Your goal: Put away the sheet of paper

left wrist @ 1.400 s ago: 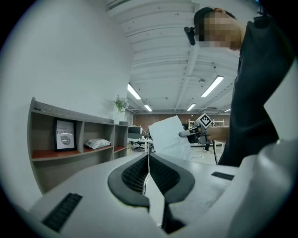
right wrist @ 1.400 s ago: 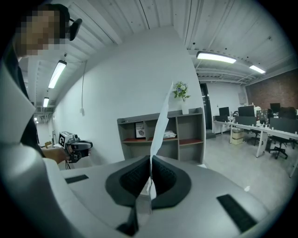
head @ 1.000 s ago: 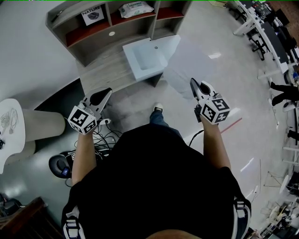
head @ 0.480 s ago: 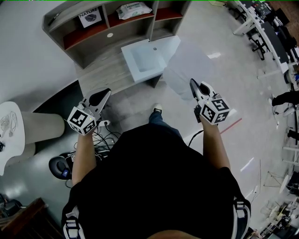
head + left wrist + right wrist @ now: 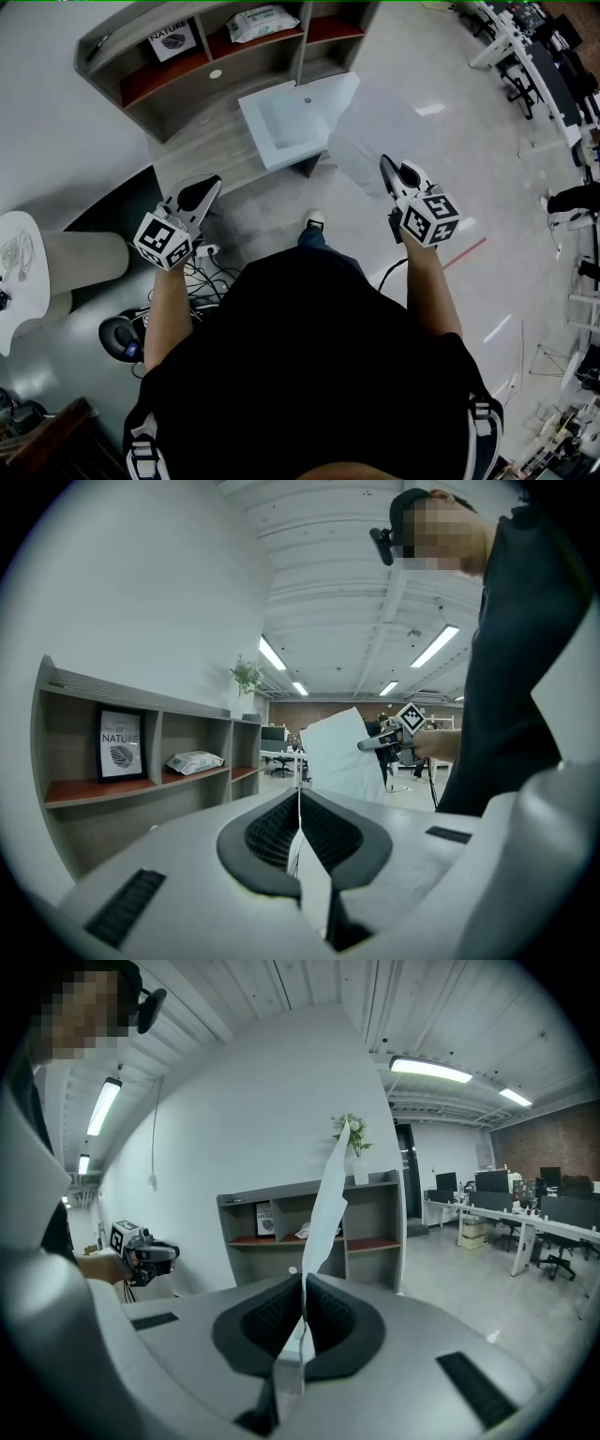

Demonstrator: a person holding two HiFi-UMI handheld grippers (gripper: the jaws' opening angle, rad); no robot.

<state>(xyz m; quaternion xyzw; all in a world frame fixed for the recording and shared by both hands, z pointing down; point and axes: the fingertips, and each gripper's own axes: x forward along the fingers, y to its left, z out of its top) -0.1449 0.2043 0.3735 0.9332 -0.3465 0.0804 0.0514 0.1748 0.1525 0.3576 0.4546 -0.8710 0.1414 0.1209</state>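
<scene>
The sheet of paper (image 5: 330, 1185) is white and stands up from my right gripper (image 5: 303, 1281), whose jaws are shut on its lower edge. From the head view the sheet (image 5: 361, 141) hangs pale in front of the right gripper (image 5: 384, 163), over the floor. The left gripper view catches the same sheet (image 5: 339, 757) held by the right gripper (image 5: 373, 746). My left gripper (image 5: 299, 795) has its pads together with nothing between them. It is held out at the left (image 5: 217, 181), apart from the paper.
A grey shelf unit (image 5: 234, 58) with red shelf floors stands ahead, holding a framed "NATURE" print (image 5: 173, 39) and a pack of wipes (image 5: 255, 19). A white tray-like box (image 5: 281, 117) sits on the low wooden top. Cables (image 5: 208, 272) lie by my feet; a round white table (image 5: 21, 267) stands left.
The shelf unit and the white box have slid slightly left and up in the head view. Both grippers keep their pose and grip.
</scene>
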